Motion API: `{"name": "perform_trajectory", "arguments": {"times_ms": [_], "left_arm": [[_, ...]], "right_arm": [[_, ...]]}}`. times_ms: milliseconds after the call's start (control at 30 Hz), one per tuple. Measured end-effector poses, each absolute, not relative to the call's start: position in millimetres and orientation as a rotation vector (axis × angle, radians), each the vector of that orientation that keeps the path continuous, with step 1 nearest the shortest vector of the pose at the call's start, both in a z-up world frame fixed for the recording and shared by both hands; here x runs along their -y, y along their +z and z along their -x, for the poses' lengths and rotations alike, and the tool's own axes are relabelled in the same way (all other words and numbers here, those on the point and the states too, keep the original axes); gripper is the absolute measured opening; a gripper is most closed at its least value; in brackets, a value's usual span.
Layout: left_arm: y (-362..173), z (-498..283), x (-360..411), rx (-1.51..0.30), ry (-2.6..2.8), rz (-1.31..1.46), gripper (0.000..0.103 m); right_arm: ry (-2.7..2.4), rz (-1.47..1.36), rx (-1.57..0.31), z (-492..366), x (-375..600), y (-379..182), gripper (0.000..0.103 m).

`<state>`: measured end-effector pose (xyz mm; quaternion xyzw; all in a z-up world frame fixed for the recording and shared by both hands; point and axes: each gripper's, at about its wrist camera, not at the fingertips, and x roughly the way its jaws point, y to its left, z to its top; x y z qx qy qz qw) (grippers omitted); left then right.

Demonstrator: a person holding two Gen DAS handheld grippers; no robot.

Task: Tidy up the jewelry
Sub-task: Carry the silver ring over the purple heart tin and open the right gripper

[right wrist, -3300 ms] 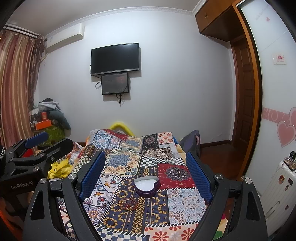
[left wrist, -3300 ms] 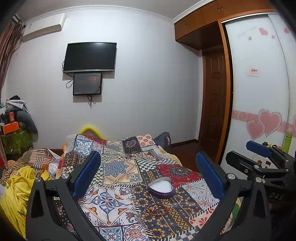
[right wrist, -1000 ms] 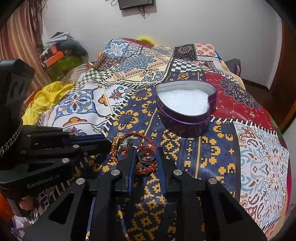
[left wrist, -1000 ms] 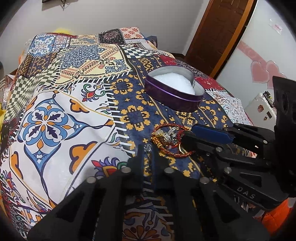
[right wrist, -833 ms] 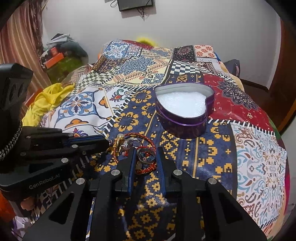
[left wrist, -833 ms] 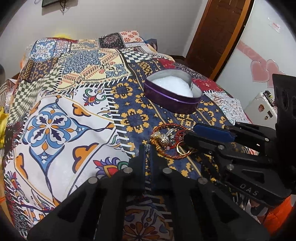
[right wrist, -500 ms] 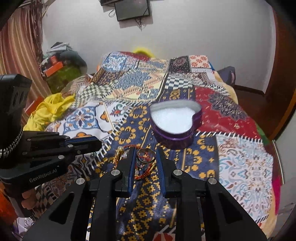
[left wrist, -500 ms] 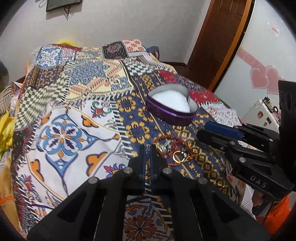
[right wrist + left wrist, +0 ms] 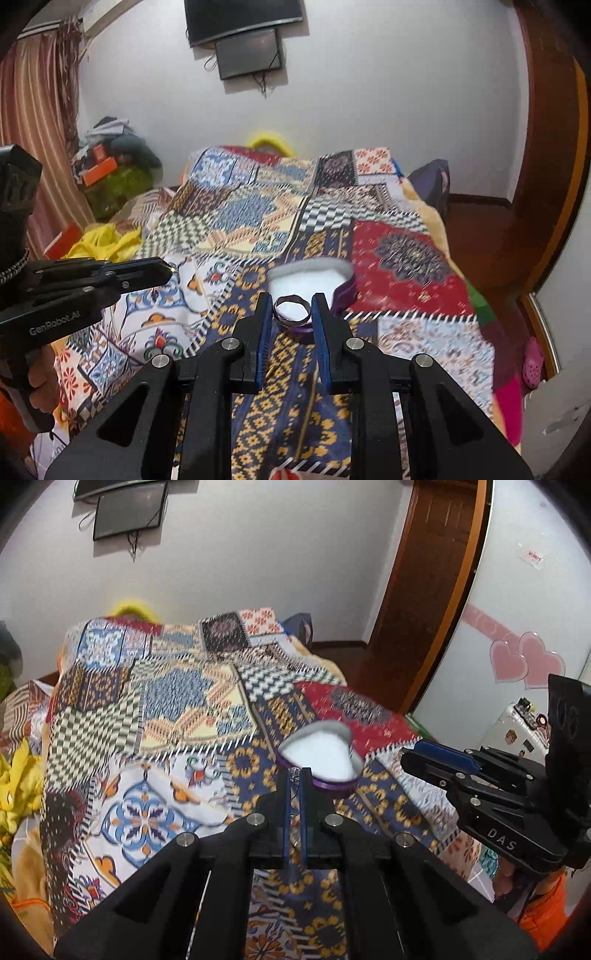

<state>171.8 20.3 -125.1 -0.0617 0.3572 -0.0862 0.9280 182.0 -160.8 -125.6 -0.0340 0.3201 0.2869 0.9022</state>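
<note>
A purple heart-shaped tin box with white padding [image 9: 309,280] sits on the bed covered by a patchwork-patterned blanket [image 9: 402,258]. Just before the box, a silver metal ring [image 9: 291,309] is held between the right gripper [image 9: 291,314] fingers. Left of the box, the left gripper [image 9: 294,775] pinches a thin silver chain [image 9: 294,773]. Behind the box, a black wall-mounted television [image 9: 243,18] hangs above the bed's far end. Left of the box, beyond the bed's edge, lies crumpled yellow cloth [image 9: 107,240].

A bed [image 9: 155,709] covered by a bright patchwork quilt [image 9: 399,254] of floral, checked and geometric squares. A purple heart-shaped tin [image 9: 345,291] with white lining sits on the quilt's dark blue and yellow patch. Yellow cloth [image 9: 107,240] is bunched at the bed's left edge
</note>
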Motion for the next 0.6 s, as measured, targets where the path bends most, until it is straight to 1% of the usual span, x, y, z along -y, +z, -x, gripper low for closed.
{"name": "perform_trajectory", "arguments": {"times_ms": [300, 600], "left_arm": [[-112, -194, -9, -0.696, -0.208, 0.130, 0.002], [-124, -226, -6, -0.722, -0.227, 0.138, 0.002]], "right_arm": [[0.567, 0.039, -0.620, -199, 171, -117, 0.019], [0.561, 0.059, -0.627, -222, 166, -124, 0.019]]}}
